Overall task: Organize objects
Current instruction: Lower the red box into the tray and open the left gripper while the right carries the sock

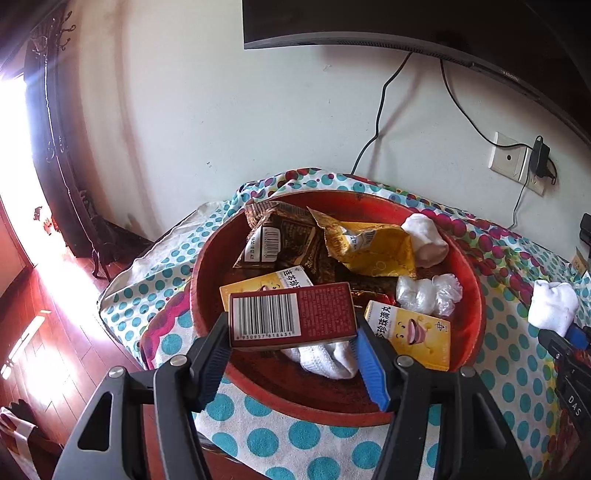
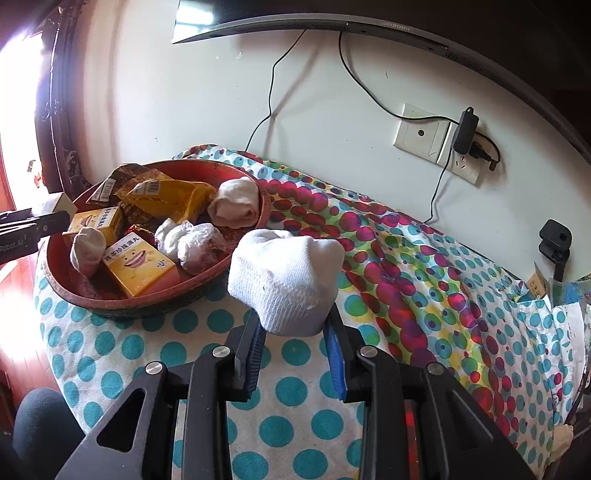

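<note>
My left gripper (image 1: pixel 291 332) is shut on a dark red box (image 1: pixel 291 315) with a barcode, held above the near side of a red round tray (image 1: pixel 469 328). The tray (image 2: pixel 59 280) holds two yellow boxes (image 1: pixel 413 334), brown and gold snack packets (image 1: pixel 369 247), rolled white socks (image 1: pixel 424 240) and crumpled clear plastic (image 1: pixel 428 293). My right gripper (image 2: pixel 295 332) is shut on a rolled white sock (image 2: pixel 288 273), held over the cloth just right of the tray. That sock and gripper also show in the left wrist view (image 1: pixel 552 306).
A polka-dot cloth (image 2: pixel 295 391) covers the table. A wall socket with a plugged adapter (image 2: pixel 465 129), cables and a TV's lower edge (image 2: pixel 314 22) are behind. A black clamp (image 2: pixel 554 240) and small items sit at the far right. Wooden floor (image 1: pixel 55 332) lies to the left.
</note>
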Demonstrator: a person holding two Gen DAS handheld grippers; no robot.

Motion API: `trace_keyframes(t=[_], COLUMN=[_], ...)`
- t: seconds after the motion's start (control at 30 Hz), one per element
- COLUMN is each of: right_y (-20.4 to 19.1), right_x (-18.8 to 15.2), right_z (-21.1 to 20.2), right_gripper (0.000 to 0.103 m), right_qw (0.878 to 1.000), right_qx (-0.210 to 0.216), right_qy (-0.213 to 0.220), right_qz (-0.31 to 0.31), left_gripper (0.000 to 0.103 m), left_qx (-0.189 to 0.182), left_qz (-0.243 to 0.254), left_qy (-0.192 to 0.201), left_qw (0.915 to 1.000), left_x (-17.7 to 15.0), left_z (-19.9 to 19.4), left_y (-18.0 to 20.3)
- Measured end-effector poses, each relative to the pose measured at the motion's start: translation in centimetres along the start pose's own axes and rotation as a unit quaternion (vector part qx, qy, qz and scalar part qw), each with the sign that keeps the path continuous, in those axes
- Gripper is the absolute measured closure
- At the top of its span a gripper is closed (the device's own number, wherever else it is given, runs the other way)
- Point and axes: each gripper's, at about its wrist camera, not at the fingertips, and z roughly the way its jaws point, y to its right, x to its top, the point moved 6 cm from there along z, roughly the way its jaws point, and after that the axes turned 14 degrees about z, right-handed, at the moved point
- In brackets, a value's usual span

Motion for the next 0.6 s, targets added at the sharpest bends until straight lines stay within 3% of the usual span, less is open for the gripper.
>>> trace_keyframes(t=[0.6], right_y=[-1.9], right_x=[-1.4], right_z=[-1.2], right_gripper=[0.075], right_qw=[1.000], right_qx=[0.026], right_qy=[-0.015], right_qz=[0.000], left_gripper=[0.039], left_qx=[-0.001], left_qz=[0.007], left_qy=[-0.031], left_qw=[0.9995], left_x=[1.1], left_z=[6.1], left_y=[0.0])
